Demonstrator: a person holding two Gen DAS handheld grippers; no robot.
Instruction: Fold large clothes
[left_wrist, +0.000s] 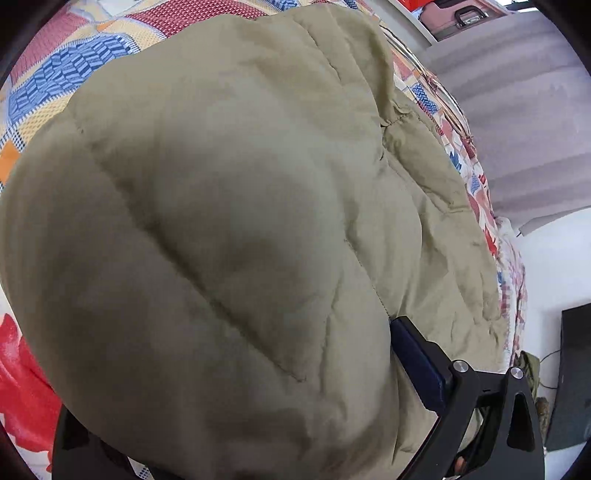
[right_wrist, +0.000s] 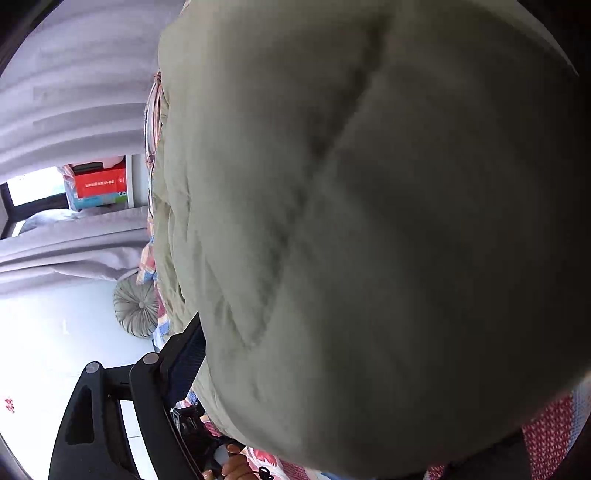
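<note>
A puffy olive-green quilted jacket (left_wrist: 229, 192) fills most of both wrist views and lies over a patterned bedspread (left_wrist: 66, 70). A thick fold of it bulges between the fingers of my left gripper (left_wrist: 236, 365). The blue pad of the right-hand finger (left_wrist: 417, 362) presses on the fold, and the other finger is buried under fabric. In the right wrist view the jacket (right_wrist: 369, 221) swells between the wide-set jaws of my right gripper (right_wrist: 351, 354). Only its left finger (right_wrist: 184, 354) shows, at the jacket's edge. The other finger is hidden.
The bed's edge (left_wrist: 484, 206) runs down the right of the left view, with grey curtains (left_wrist: 524, 110) and white floor beyond. A round grey cushion (right_wrist: 136, 306) lies on the floor by the bed. Red boxes (right_wrist: 99, 181) stand on a shelf behind the curtain (right_wrist: 74, 110).
</note>
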